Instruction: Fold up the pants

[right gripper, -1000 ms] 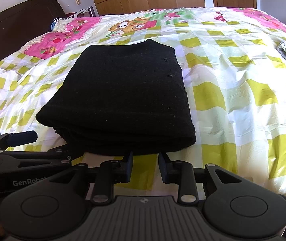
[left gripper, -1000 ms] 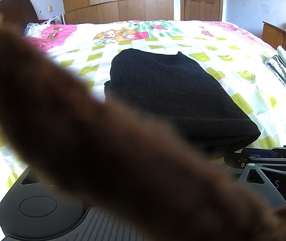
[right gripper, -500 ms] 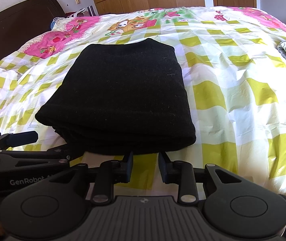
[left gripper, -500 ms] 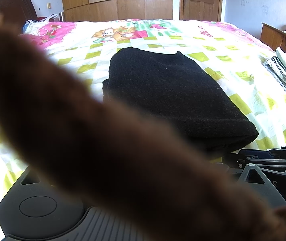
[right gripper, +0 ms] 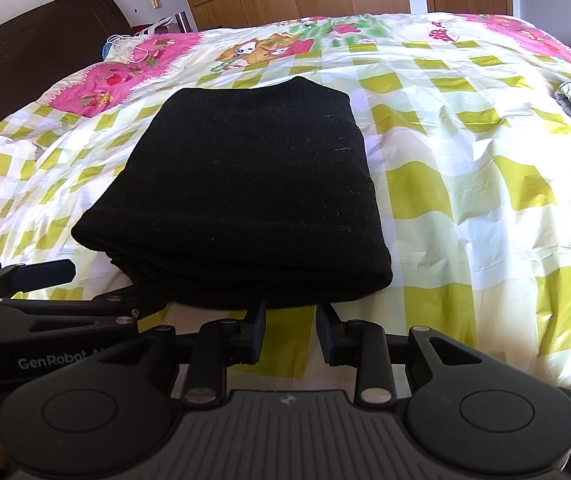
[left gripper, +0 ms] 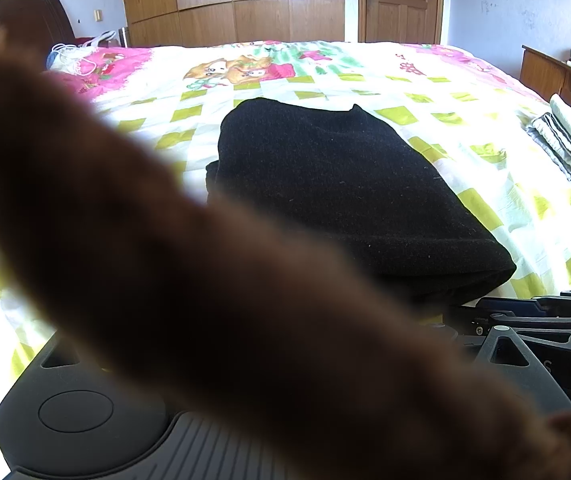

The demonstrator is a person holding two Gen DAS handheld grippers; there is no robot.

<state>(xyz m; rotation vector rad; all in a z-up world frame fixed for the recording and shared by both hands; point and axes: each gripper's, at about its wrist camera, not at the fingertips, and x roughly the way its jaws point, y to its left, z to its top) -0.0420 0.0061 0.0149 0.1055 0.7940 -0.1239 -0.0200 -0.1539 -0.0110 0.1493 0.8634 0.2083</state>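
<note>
Little has moved since the earlier frames: both cameras show almost the same scene, with only a slight drift in the left wrist view. Black pants (right gripper: 241,196) lie folded into a compact stacked rectangle on the checked bedspread (right gripper: 465,168), directly ahead of both tools, rounded fold edge facing them.

Right gripper (right gripper: 290,334): fingers parted by a narrow gap, nothing between them, tips just short of the near fold edge and not touching it. Pants sit straight ahead of it, slightly to its left.

Left gripper (right gripper: 41,280): seen from the right wrist view, to the right gripper's left, low over the bedspread. One blue-padded finger shows just beside the near-left corner of the pants; the other is hidden behind the body, so whether it is open or closed cannot be told. In its own view a blurred brown furry shape (left gripper: 205,300), close to the lens, covers the fingers; what it is cannot be told.

Judgement: the fold looks finished. Both tools sit off the cloth, likely so the stack rests undisturbed; any remaining work would be minor squaring of the edges.
</note>
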